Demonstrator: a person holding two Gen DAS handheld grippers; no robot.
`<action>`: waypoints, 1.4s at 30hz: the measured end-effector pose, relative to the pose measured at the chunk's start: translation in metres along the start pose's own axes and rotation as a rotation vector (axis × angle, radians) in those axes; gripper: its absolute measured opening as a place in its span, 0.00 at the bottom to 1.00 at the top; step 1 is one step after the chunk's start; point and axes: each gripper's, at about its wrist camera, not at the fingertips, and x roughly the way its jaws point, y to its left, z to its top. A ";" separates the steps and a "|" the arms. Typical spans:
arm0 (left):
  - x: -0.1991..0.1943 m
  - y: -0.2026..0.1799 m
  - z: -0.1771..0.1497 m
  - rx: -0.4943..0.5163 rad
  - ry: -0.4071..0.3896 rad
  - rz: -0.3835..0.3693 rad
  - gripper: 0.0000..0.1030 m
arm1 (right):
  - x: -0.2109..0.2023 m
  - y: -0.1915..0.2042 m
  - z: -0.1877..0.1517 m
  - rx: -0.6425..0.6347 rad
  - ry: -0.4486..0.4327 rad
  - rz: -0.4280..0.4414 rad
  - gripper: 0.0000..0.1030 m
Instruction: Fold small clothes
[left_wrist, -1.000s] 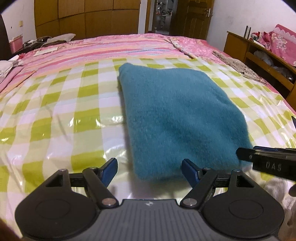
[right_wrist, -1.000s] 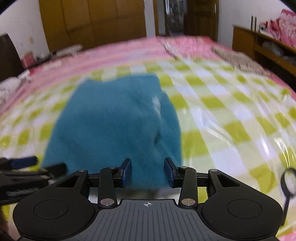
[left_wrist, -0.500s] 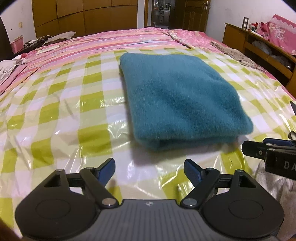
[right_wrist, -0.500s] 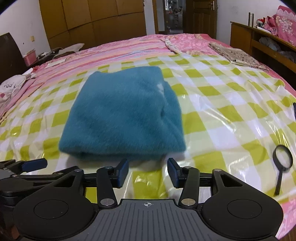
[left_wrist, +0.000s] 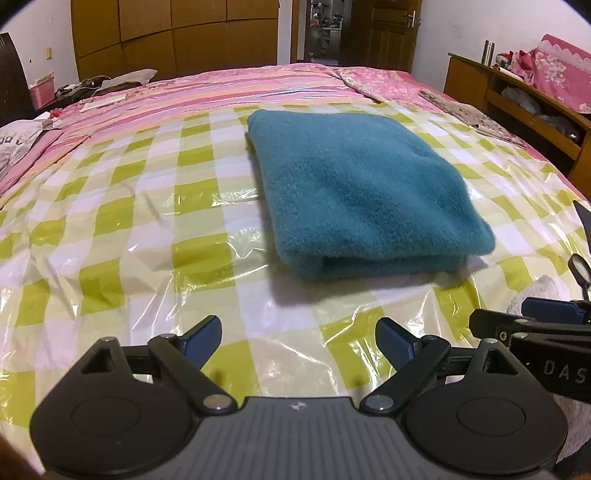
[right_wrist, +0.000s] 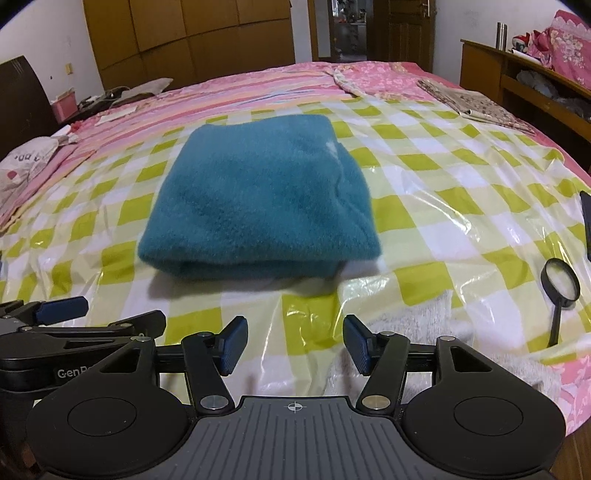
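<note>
A: Since both the left gripper (left_wrist: 298, 340) and right gripper (right_wrist: 294, 344) have just been opening, empty, the folded teal garment (left_wrist: 364, 194) lies free on the checked plastic sheet (left_wrist: 147, 229).

B: That slick sheet could let it slide and unfold if nudged. Any writing?

A: "DAS" and "GenR", cut off, on the gripper bodies.

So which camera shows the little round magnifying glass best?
The right wrist view: the black-rimmed round magnifying glass shows whole, lens and handle, on the checked plastic sheet. The left wrist view catches only part of it at its right edge.
</note>
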 end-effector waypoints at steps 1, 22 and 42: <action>-0.001 0.000 -0.001 0.000 0.000 0.000 0.93 | 0.000 0.001 -0.002 -0.003 0.001 -0.005 0.56; -0.007 -0.008 -0.010 0.029 0.008 0.011 0.94 | -0.008 0.002 -0.015 0.002 0.007 -0.037 0.61; -0.010 -0.007 -0.013 0.024 0.019 -0.001 0.94 | -0.011 0.001 -0.018 0.001 0.004 -0.048 0.61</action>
